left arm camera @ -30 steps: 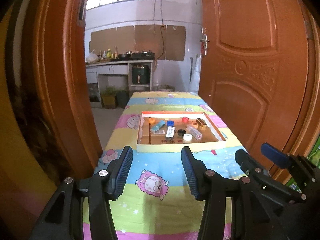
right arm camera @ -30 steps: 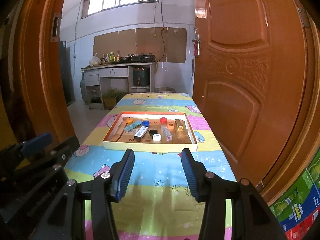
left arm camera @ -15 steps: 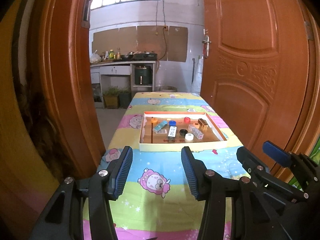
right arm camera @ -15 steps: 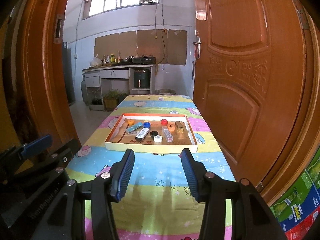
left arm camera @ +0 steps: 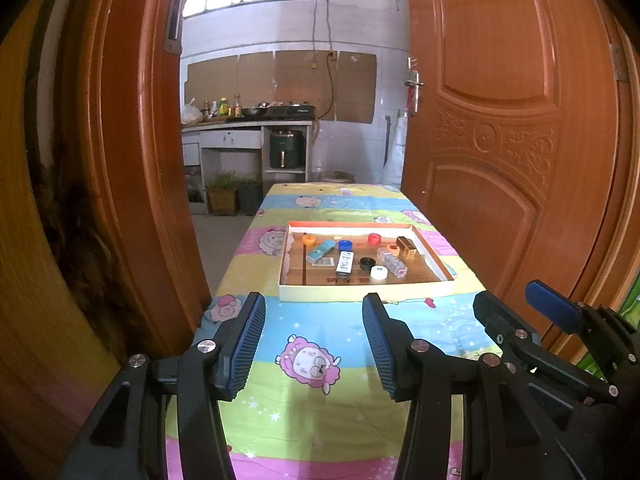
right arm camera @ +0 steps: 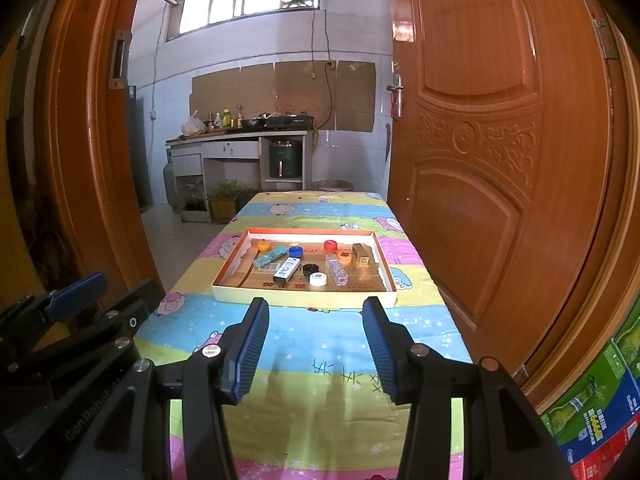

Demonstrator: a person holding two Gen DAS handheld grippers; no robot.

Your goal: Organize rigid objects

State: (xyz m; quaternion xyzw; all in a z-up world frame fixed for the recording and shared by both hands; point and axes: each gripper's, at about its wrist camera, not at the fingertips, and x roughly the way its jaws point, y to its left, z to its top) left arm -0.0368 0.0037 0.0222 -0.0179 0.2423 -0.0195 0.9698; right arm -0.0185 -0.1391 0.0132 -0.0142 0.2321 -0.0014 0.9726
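Only the right wrist view shows the gas cylinder (right arm camera: pixel 170 184) beside the counter (right arm camera: pixel 236 136).

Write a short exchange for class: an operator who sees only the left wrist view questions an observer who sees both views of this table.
Operator: I see the right tool only from the side. Is anything between its fingers?
Observer: No. It is open, with only tablecloth in the gap, short of the tray.
Operator: The door frame cuts off my view beside the kitchen counter. What stands there?
Observer: A grey gas cylinder, on the floor at the counter's left end.
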